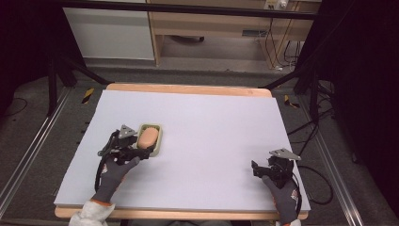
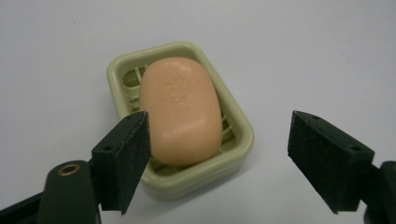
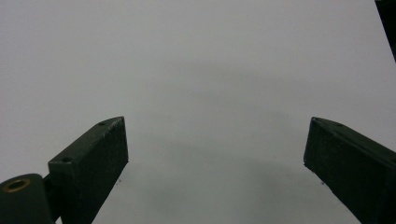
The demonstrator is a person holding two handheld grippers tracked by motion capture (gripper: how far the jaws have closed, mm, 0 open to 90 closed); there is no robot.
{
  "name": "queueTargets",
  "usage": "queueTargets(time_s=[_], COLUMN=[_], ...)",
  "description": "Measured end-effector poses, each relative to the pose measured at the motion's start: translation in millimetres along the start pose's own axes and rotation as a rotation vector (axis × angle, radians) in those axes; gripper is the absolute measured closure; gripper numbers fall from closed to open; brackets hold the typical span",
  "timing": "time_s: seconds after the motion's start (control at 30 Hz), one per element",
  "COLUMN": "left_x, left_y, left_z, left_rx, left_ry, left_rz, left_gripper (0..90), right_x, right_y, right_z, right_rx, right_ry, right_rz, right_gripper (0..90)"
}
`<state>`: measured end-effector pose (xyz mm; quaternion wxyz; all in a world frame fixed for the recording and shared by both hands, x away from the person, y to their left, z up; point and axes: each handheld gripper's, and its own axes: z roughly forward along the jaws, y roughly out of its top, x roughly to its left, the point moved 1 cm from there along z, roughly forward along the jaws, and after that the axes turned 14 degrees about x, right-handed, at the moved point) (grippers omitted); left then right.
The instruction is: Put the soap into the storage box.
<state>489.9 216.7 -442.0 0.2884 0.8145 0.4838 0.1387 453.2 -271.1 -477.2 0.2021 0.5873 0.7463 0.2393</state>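
No readable brand on the peach soap (image 2: 181, 112), just a faint stamped blur. Sits in the pale green soap dish (image 2: 239, 121) on the white table (image 1: 211, 141). Left gripper (image 2: 219, 154) spread wide right at the dish's near end, gripping nothing. Right gripper (image 3: 215, 154) also open, well apart from the dish.

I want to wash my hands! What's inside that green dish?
A peach-coloured soap bar lies in the green dish. Pale ribs of the dish floor peek out beside it; the soap covers the rest of the floor.
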Motion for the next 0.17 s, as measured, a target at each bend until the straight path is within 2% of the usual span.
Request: queueTargets(time_s=[0.17], left_x=[6.5], left_y=[-17.9], left_z=[-3.9], left_rx=[0.018], left_ry=[0.002], left_rz=[-0.026], left_gripper=[18.4], right_x=[-1.3], right_y=[-0.7], right_z=[-0.3], right_rx=[0.006], right_ry=[-0.014], right_rz=[0.009], right_gripper=[6.8])
